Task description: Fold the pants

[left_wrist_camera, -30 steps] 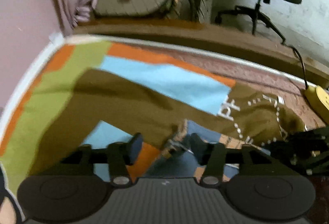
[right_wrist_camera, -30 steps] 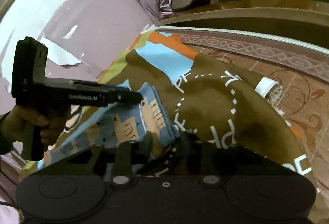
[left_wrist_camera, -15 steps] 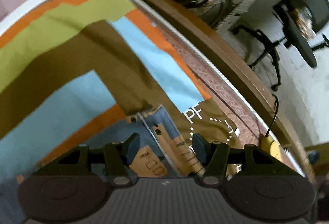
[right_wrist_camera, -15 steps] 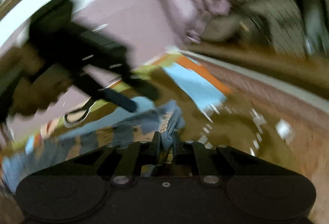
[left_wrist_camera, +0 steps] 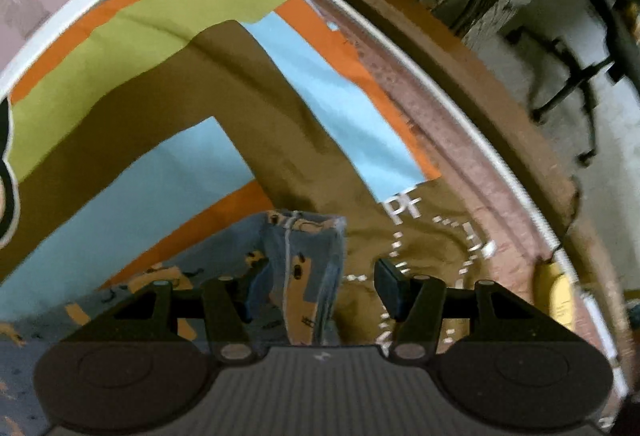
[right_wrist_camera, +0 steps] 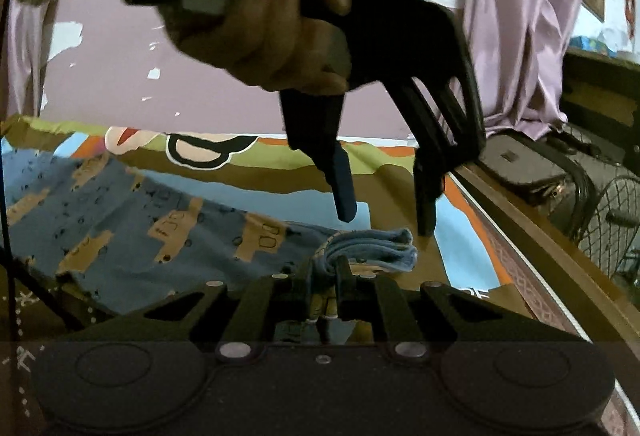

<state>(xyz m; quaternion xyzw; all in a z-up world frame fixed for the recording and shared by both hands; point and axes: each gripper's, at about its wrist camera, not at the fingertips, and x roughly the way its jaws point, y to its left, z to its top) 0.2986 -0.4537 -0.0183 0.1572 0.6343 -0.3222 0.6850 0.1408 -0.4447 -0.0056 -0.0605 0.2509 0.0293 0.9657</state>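
The blue pants (right_wrist_camera: 132, 224) with tan patches lie spread on a colourful bedsheet (right_wrist_camera: 280, 164). My right gripper (right_wrist_camera: 325, 276) is shut on a bunched fold of the pants' edge (right_wrist_camera: 372, 246) and holds it just above the sheet. My left gripper (right_wrist_camera: 386, 218) hangs open right above that bunch, held by a hand. In the left wrist view the left gripper (left_wrist_camera: 320, 282) is open with the pants' end (left_wrist_camera: 308, 256) between and below its fingers, not pinched.
The bed's white piped edge (left_wrist_camera: 460, 108) and wooden frame (left_wrist_camera: 516, 104) run along the right. Suitcases (right_wrist_camera: 536, 172) and a pink curtain (right_wrist_camera: 520, 16) stand beyond it. A yellow object (left_wrist_camera: 554, 296) lies at the bed edge. A pink wall (right_wrist_camera: 160, 84) is behind.
My right gripper has lifted and swung left with the pants' edge. My left gripper has moved over that bunch, still open.
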